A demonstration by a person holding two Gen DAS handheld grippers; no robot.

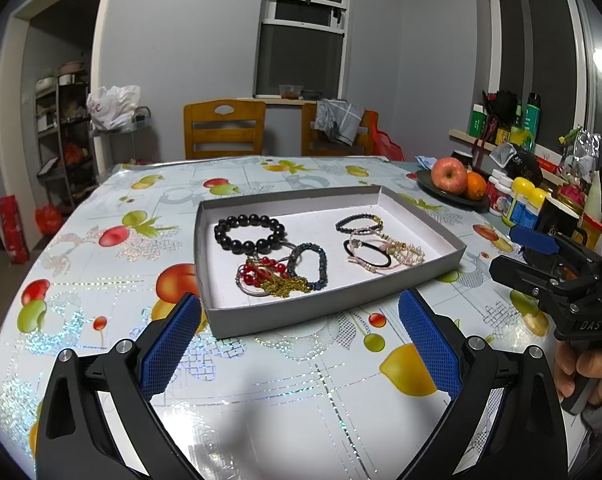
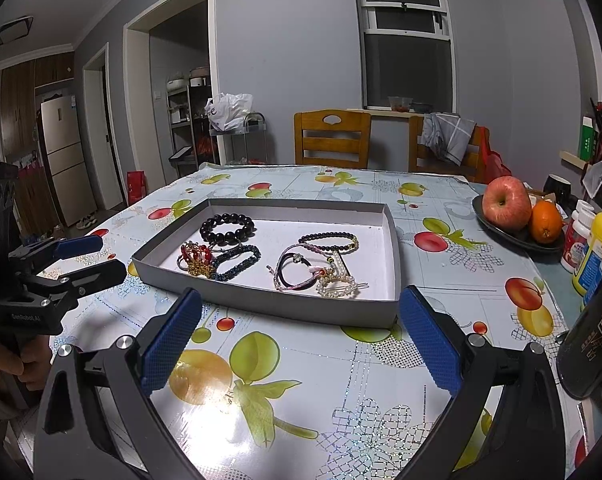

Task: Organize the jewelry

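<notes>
A shallow grey tray (image 1: pixel 285 312) (image 2: pixel 261 300) lies on the fruit-patterned table. Inside are a big black bead bracelet (image 1: pixel 249 234) (image 2: pixel 227 229), a red-and-gold piece (image 1: pixel 261 276) (image 2: pixel 195 260), a dark blue bracelet (image 1: pixel 309 266) (image 2: pixel 237 262), a thin dark bead bracelet (image 1: pixel 359 223) (image 2: pixel 329 241), a black hair tie (image 1: pixel 367 259) (image 2: pixel 291 272) and a pearl clip (image 1: pixel 409 254) (image 2: pixel 337 282). My left gripper (image 1: pixel 301 336) (image 2: pixel 89 258) hovers open before the tray's near wall. My right gripper (image 2: pixel 301 336) (image 1: pixel 517 252) is open too, near the tray's right front corner. Neither holds anything.
A dark plate (image 2: pixel 513 236) with an apple (image 2: pixel 505 203) and an orange (image 2: pixel 545 221) sits at the right. Bottles (image 2: pixel 593 256), a black mug (image 1: pixel 557 218) and a dark container (image 2: pixel 593 340) crowd the right edge. Two wooden chairs (image 1: pixel 225 128) stand behind the table.
</notes>
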